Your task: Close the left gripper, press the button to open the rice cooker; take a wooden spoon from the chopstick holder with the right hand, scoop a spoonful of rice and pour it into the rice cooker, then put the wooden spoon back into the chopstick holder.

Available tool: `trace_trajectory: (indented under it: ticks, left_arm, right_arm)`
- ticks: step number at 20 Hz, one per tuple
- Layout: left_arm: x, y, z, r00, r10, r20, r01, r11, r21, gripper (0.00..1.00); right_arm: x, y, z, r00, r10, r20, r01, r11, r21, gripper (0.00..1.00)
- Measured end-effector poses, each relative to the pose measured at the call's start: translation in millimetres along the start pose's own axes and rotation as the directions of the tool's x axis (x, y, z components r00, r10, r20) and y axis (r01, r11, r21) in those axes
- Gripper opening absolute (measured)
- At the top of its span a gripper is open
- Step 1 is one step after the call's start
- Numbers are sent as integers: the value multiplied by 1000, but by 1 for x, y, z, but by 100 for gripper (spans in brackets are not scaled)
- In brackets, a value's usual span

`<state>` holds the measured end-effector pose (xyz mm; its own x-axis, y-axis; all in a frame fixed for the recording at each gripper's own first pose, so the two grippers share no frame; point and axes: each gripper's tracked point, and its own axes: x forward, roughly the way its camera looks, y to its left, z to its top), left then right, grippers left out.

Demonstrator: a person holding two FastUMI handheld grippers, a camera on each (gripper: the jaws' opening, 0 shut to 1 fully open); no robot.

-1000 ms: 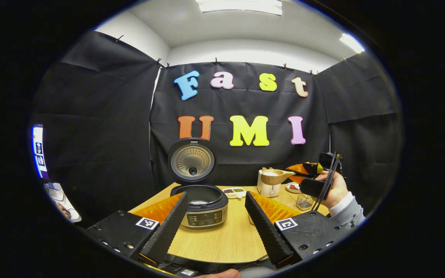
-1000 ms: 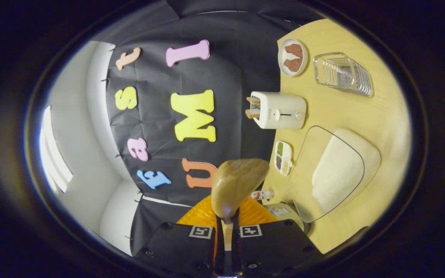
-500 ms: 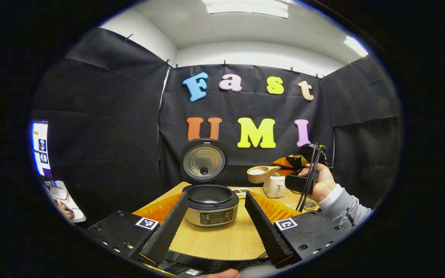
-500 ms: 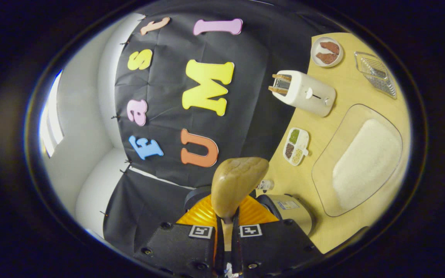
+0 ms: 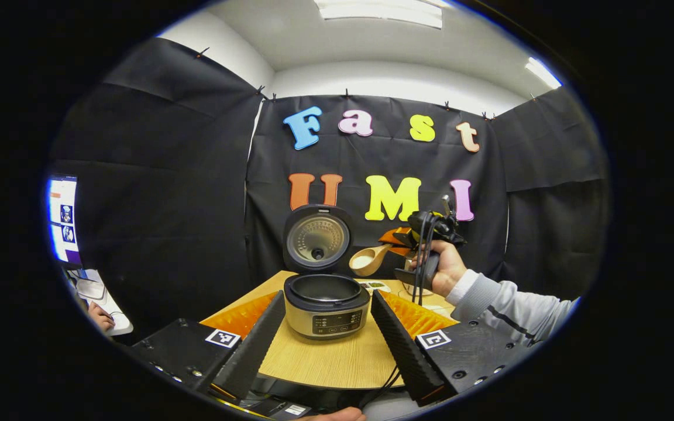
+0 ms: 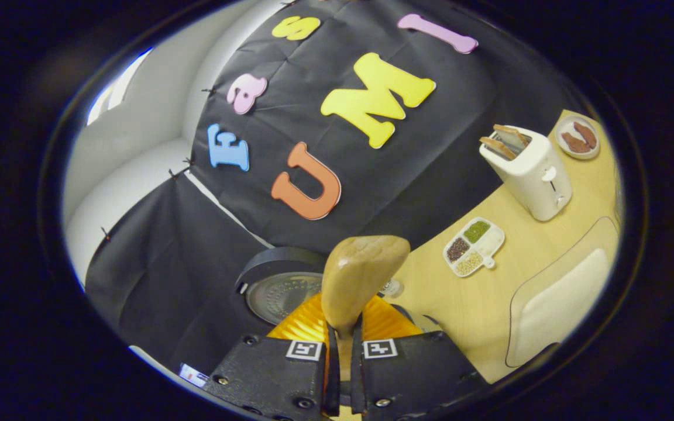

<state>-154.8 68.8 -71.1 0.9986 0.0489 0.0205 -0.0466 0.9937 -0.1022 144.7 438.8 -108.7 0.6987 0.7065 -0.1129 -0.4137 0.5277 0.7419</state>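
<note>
Left gripper view, from left to right. Near the table's (image 5: 313, 365) front edge, left gripper (image 5: 328, 330) low in the foreground, jaws spread wide apart, clamped on nothing. Between its fingers and farther back, toward the table's left edge, rice cooker (image 5: 326, 304) standing with lid (image 5: 317, 237) raised upright behind the pot; inner pot open, contents too dark to tell. Just right of the lid and above the cooker's right rim, wooden spoon (image 5: 368, 259) held in the air, bowl tipped toward the cooker, white rice in the bowl. Right of the spoon, right gripper (image 5: 398, 238) gripped by a hand (image 5: 443, 268) in a grey sleeve, cables hanging from it.

Right gripper view, tilted, from left to right. Low at left, cooker lid (image 6: 281, 286) with its ridged metal inner face. At centre bottom, right gripper (image 6: 343, 356) with jaws together, clamped on the spoon's (image 6: 360, 275) handle; rounded back of the bowl facing the camera. Right of the spoon, on the table (image 6: 489, 304), small divided dish (image 6: 473, 245) with green, dark and pale grains in separate sections. Near the back edge, white toaster (image 6: 527, 169) with two slices of toast in its slots. Toward the far right corner, small plate (image 6: 577, 137) with two reddish-brown pieces. At the right edge, clear tray (image 6: 565, 298) with a heap of white rice.
</note>
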Motion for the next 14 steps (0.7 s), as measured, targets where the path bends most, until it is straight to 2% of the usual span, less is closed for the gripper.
trace_trajectory:
  ticks: [4, 7, 12, 14]
  left_arm:
    - [-3, 13, -2, 1000, 18, -8, -18, 1000, 1, 94]
    - [-5, 13, -5, 1000, 14, -13, -15, 1000, -8, 94]
    - [-3, 21, -8, 999, 33, -18, -33, 999, 7, 94]
    - [-4, 20, -10, 999, 31, -26, -31, 1000, 4, 94]
  right_arm:
    - [21, 12, -10, 1000, -12, 3, 12, 975, -222, 12]
    - [30, 22, -17, 1000, -8, 13, 13, 925, -379, 12]
    - [36, 33, -27, 1000, 7, 24, 6, 854, -521, 12]
    - [37, 39, -28, 999, 11, 32, 9, 812, -583, 12]
